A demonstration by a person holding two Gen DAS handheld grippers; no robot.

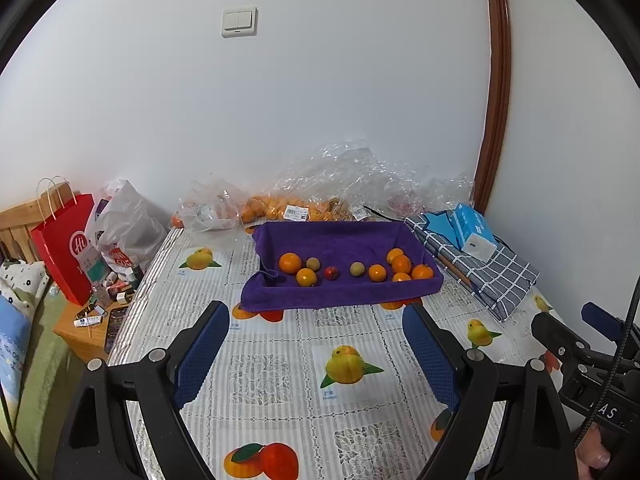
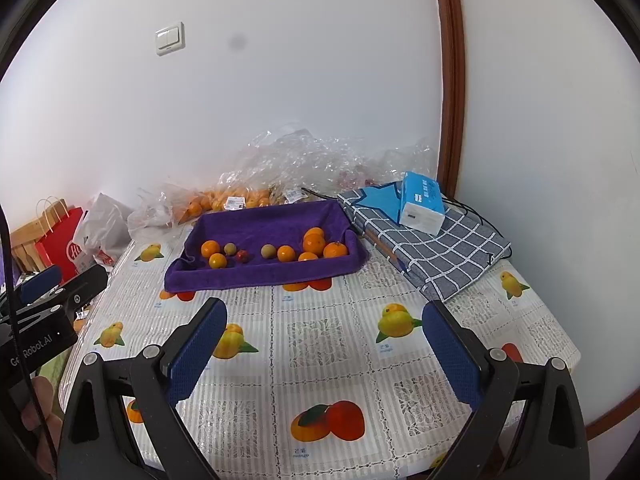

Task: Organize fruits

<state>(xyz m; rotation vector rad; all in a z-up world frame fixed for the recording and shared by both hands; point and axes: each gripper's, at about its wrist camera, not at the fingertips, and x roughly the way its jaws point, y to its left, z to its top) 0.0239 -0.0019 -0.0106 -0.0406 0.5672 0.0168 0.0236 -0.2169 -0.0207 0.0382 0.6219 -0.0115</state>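
Both grippers hover over the table with nothing between their pads: the left gripper (image 1: 316, 354) stands wide open, and so does the right gripper (image 2: 324, 354). The fruits — oranges (image 1: 289, 263), a small red one (image 1: 331, 272) and two pale round ones (image 1: 357, 269) — lie loose in the purple towel-lined tray (image 1: 340, 294) further back, well apart from either gripper. The likely trouble is rolling: a nudged orange could scatter its neighbours, or a pad could snag the soft towel and drag the tray.

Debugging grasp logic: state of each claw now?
Left claw: open, holding nothing.
Right claw: open, holding nothing.
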